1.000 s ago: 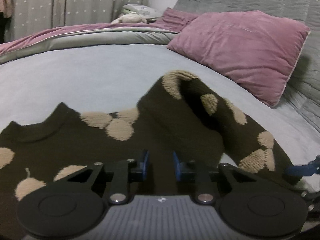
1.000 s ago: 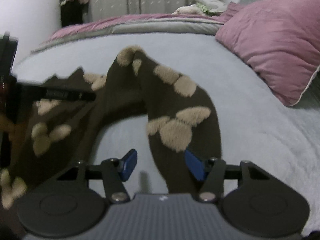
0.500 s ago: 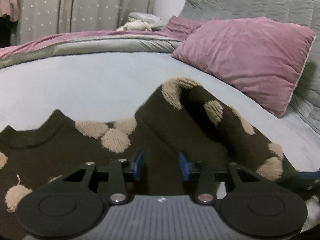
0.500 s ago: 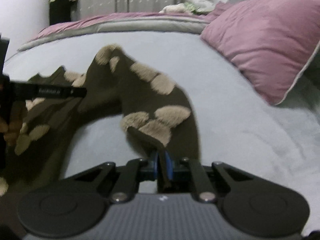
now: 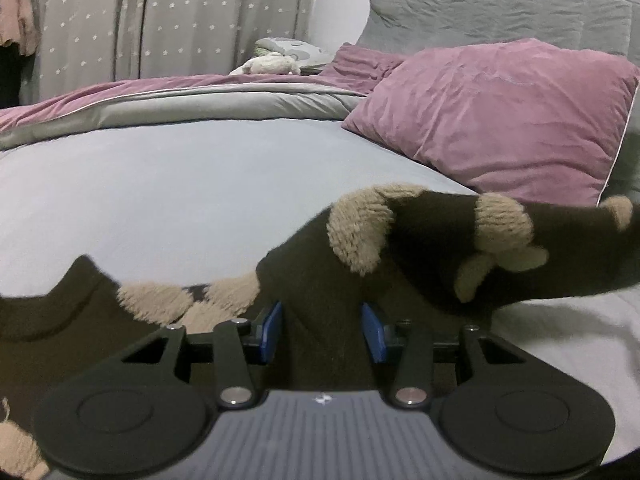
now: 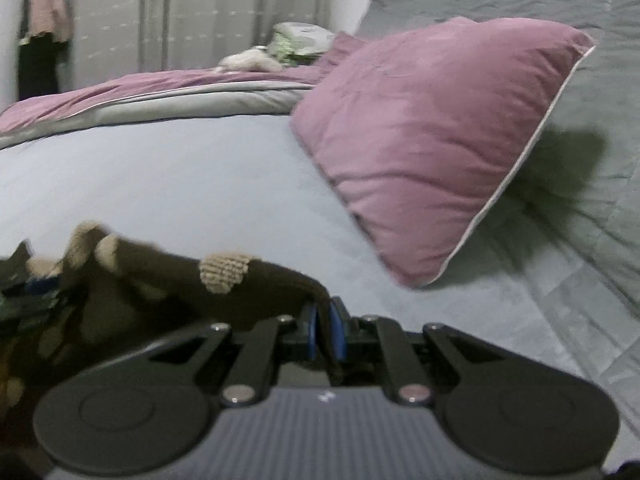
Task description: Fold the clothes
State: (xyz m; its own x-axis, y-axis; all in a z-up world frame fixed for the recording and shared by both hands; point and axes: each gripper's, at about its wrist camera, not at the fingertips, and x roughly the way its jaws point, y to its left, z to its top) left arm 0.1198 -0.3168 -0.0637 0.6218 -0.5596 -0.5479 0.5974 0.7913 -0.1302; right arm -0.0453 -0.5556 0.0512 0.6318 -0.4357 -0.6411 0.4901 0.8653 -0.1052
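Left wrist view: the left gripper stands with its blue pads well apart, closed on nothing, with the dark brown sweater lying between and under them. The sweater, patterned with tan fuzzy patches, lies on the pale blue sheet. Its neckline sits to the left of the gripper. Its sleeve rises from the body just beyond the gripper and stretches off to the right, lifted above the sheet. A mauve pillow leans against the grey headboard beyond the sleeve. A rolled mauve and grey duvet runs along the far side of the sheet, with a spotted curtain behind it.

Right wrist view: the right gripper has its pads nearly together, pinching the end of the sleeve. From the gripper the sleeve runs left, raised off the sheet, towards the blurred body of the sweater at the left edge. The pillow lies beyond and to the right of the gripper.
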